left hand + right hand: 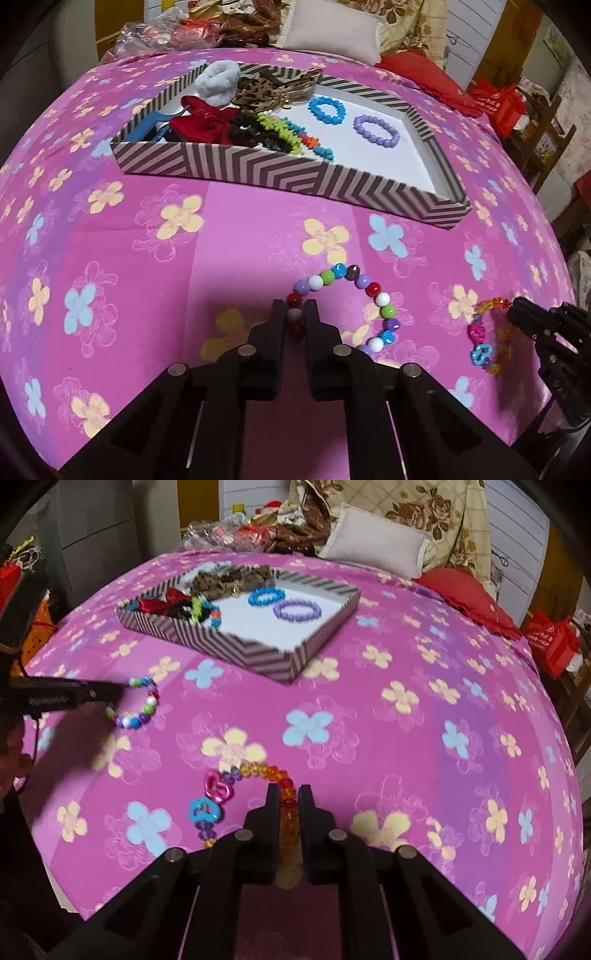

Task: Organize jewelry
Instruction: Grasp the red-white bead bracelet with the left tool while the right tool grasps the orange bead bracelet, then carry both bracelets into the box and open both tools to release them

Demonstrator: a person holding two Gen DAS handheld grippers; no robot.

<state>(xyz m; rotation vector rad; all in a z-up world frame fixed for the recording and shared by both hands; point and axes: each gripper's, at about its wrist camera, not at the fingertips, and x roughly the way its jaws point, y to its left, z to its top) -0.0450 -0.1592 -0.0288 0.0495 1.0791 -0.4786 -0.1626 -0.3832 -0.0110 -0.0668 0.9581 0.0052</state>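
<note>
The left gripper [295, 314] is clamped on a red bead of the multicolour bracelet [384, 312], which lies on the pink bedspread [147, 258] near its front edge. To its right, the right gripper [289, 797] is closed on the orange strand of a charm bracelet [218, 794] with pink and blue charms, also near the front edge. Farther back, toward the middle of the bed, sits a striped tray [258, 168]. Its bare white right half holds a blue bracelet [327, 109] and a purple bracelet [376, 129], just beside each other. Its left half is piled with hair ties [258, 122], a red bow [207, 118] and a white scrunchie [218, 83]. A pillow [332, 29] lies at the far edge.
</note>
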